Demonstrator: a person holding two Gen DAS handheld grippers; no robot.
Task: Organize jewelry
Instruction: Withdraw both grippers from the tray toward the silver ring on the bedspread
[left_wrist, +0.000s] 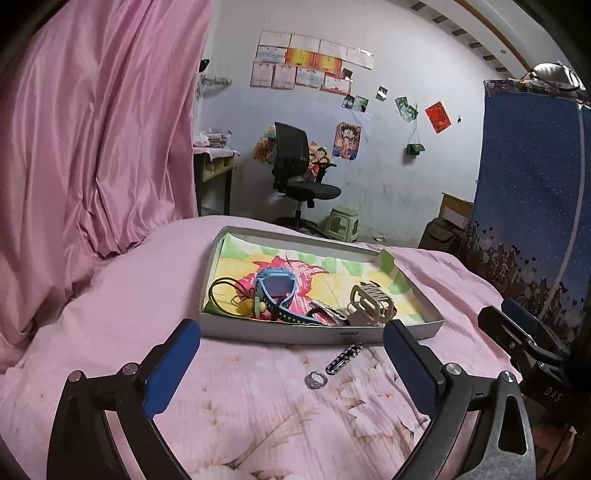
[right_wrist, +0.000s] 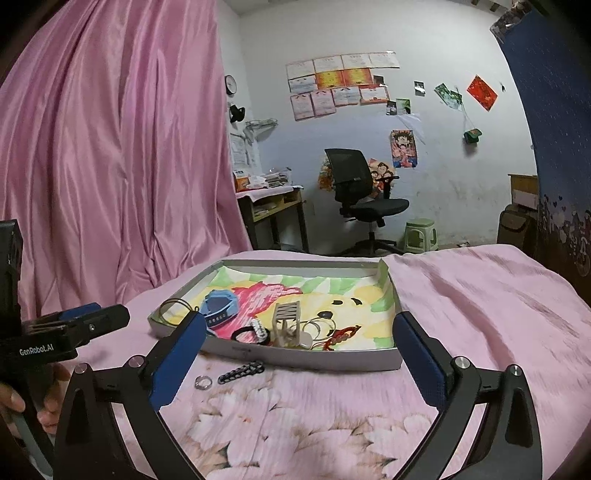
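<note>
Nearest, low in the left wrist frame: left tool, blue pads spread wide apart, nothing between them but bedding. Same in the right wrist frame: right tool, pads set wide, nothing gripped. Left tool's black body also at the left edge of the right wrist frame, a hand wrapped round its handle.

Under both, a pink floral bedspread. On it, just short of the box, lower centre of the frame: a silver ring and, just beside it to the right, a short dark chain-link bracelet, lying apart from each other and outside the box.

Just beyond, mid-frame: a shallow open cardboard box with a colourful drawn lining. Inside, from left to right: thin hair ties with small yellow and green beads, a blue watch propped on its strap, a black loop with a pale braided piece, perhaps a bracelet, and a beige slatted hair claw. In the right wrist frame also thin wire hoops and a red cord piece near the box's front wall.

Farther off: pink curtain filling the left, black office chair mid-frame, green stool, papers and posters on the pale wall, dark blue starry cloth at far right.
</note>
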